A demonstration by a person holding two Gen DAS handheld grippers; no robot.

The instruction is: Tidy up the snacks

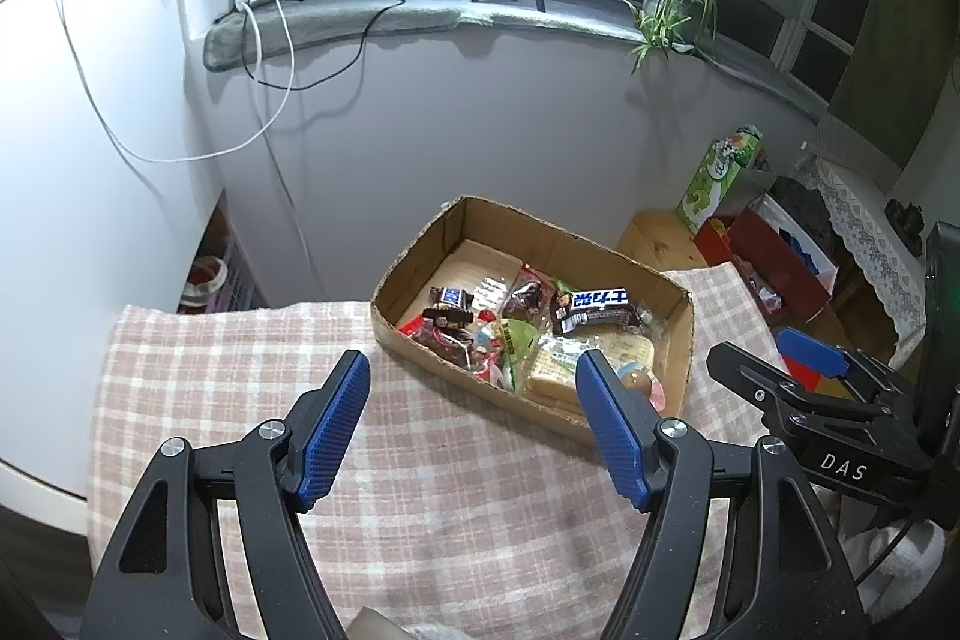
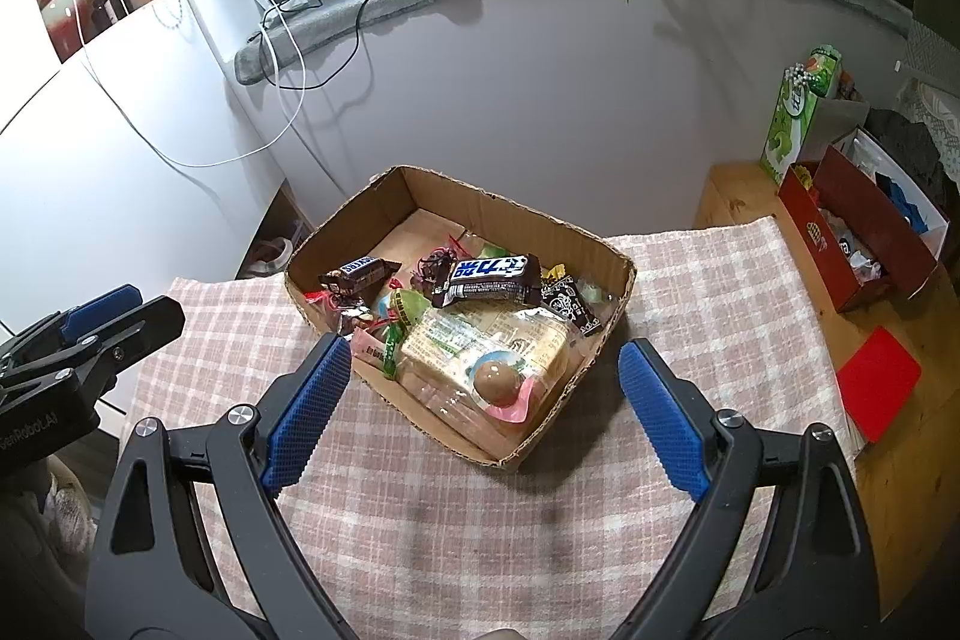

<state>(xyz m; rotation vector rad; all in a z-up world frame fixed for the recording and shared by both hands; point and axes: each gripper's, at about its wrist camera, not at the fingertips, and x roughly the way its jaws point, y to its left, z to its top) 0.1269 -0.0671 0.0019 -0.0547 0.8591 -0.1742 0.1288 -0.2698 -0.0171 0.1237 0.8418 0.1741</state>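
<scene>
Lying at about twelve o'clock from the right gripper, the cardboard box of snacks runs its long axis from ten to four o'clock; from the left gripper it sits at one o'clock, slightly farther, so I judge the right nearer; both hover above the checked cloth, jaws spread wide, holding nothing.

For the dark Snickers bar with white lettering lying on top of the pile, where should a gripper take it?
Grip the Snickers bar across its narrow width at mid-length, coming from above. It lies flat on top, with the cardboard box walls blocking side approaches.
</scene>
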